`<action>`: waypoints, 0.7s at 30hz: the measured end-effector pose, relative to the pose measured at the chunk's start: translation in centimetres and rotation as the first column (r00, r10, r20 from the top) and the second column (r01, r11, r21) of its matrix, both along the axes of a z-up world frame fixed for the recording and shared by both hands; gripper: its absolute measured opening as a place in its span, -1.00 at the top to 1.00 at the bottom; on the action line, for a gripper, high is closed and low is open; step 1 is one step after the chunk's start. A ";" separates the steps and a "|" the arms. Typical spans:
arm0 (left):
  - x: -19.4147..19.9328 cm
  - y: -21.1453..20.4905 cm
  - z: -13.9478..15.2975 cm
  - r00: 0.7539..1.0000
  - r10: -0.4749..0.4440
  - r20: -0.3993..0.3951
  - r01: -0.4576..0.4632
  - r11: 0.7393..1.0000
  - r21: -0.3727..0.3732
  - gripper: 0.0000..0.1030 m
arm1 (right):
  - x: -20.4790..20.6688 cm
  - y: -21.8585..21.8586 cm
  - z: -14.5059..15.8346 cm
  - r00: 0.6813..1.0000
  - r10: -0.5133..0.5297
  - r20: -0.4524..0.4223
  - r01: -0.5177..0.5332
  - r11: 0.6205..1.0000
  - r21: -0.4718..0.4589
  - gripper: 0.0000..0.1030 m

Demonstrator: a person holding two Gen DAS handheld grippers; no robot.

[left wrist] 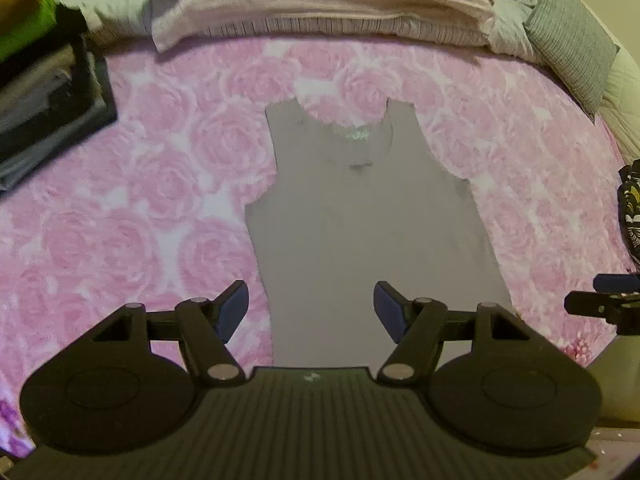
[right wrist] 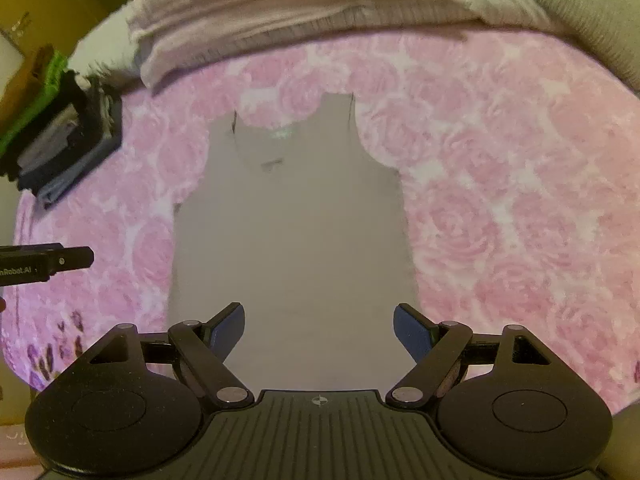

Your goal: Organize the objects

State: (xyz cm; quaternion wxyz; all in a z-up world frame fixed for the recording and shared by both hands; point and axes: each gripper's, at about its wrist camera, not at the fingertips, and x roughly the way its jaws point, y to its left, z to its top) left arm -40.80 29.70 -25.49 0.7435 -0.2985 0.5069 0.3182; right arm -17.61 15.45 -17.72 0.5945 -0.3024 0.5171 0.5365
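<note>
Both grippers held wide and empty over near hem of grey tank top [left wrist: 360,216], laid flat on rose-print bedspread [left wrist: 140,200].

Left gripper [left wrist: 311,312], right gripper [right wrist: 319,330]: nothing gripped. Fabric judged light, limp, easily bunched; best pinched at hem corners or shoulder straps.

A plain grey tank top [left wrist: 360,216] lies on a pink rose-patterned bedspread [left wrist: 140,208].
</note>
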 end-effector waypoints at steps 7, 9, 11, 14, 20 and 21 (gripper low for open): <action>0.3 3.7 -6.7 1.000 -0.002 -0.007 0.002 1.000 -0.009 -0.27 | 0.9 5.0 -6.6 0.992 0.123 0.001 -0.123 0.991 -0.044 -0.53; 0.8 5.3 -8.9 1.000 -0.012 0.000 0.012 1.000 0.004 -0.19 | 1.2 6.5 -8.5 0.985 0.170 0.031 -0.168 0.985 -0.044 -0.52; 1.4 6.8 -10.9 0.999 -0.036 0.020 0.036 0.999 0.033 -0.07 | 1.6 8.1 -10.3 0.974 0.220 0.051 -0.219 0.976 -0.015 -0.52; 3.3 9.7 -14.1 0.994 -0.102 0.041 0.097 0.990 0.104 0.05 | 2.5 10.7 -13.0 0.953 0.284 0.107 -0.290 0.956 0.045 -0.47; 7.9 16.7 -18.0 0.969 -0.230 0.086 0.206 0.953 0.221 0.12 | 5.8 17.6 -17.6 0.918 0.357 0.175 -0.384 0.911 0.154 -0.12; 8.7 18.0 -18.3 0.963 -0.253 0.094 0.224 0.944 0.243 0.15 | 6.5 19.0 -18.0 0.919 0.354 0.175 -0.383 0.906 0.178 -0.10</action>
